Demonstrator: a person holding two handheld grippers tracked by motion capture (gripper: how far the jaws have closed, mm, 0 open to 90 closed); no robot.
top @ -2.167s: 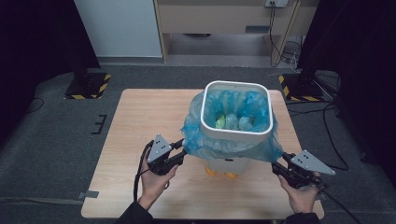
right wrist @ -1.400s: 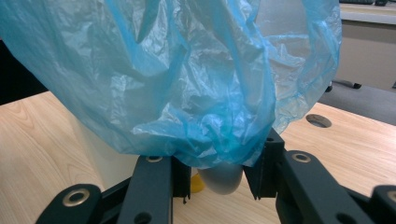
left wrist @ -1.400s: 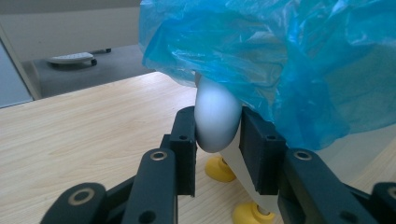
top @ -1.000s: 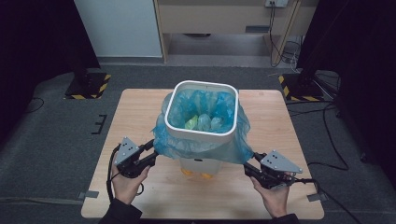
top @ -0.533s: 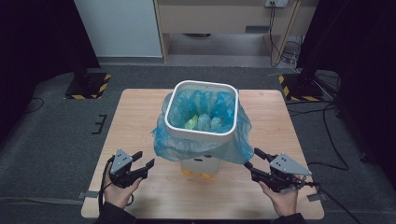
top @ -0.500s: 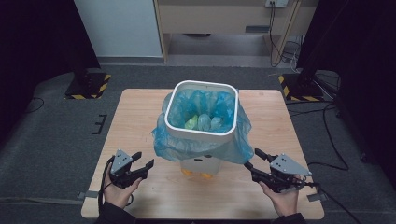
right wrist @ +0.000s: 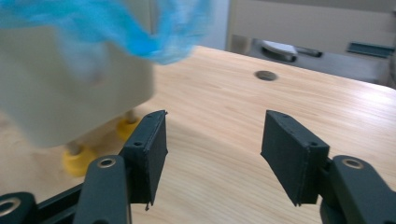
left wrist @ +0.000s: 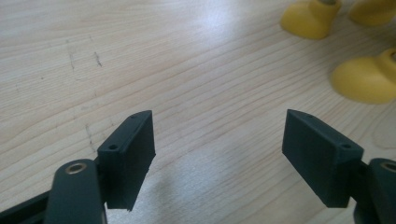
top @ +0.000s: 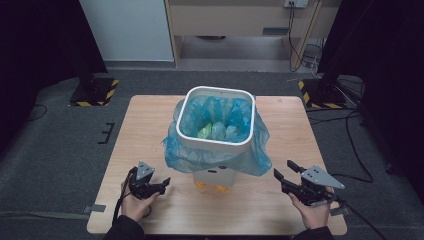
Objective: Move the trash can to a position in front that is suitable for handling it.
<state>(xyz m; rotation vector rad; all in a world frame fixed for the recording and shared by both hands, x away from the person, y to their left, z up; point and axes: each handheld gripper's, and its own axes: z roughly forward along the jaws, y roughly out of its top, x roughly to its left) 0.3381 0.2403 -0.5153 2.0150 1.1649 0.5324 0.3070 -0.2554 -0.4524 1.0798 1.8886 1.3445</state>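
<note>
A white bin (top: 215,145) with a blue bag (top: 250,160) lining it and draped over its rim stands on yellow feet (top: 215,187) mid-table; crumpled items lie inside. My left gripper (top: 165,181) rests low on the table, front left of the bin, apart from the bag. Its jaws have just been opening, and in the left gripper view (left wrist: 219,126) only bare wood lies between them, with the yellow feet (left wrist: 369,79) ahead. My right gripper (top: 285,170) hovers at the bin's front right, its jaws also just opening and empty (right wrist: 212,121), the bin (right wrist: 70,93) to their left.
The wooden table (top: 280,210) has bare wood in front of and beside the bin. A small round hole (right wrist: 266,74) marks its surface. Black stands on hazard-striped bases (top: 95,92) flank the table on the floor, with cables (top: 350,145) at the right.
The bin shifted left, then stayed put. Both grippers let go of the bag's edges and opened; the left sank toward the table's front, the right drew away to the right.
</note>
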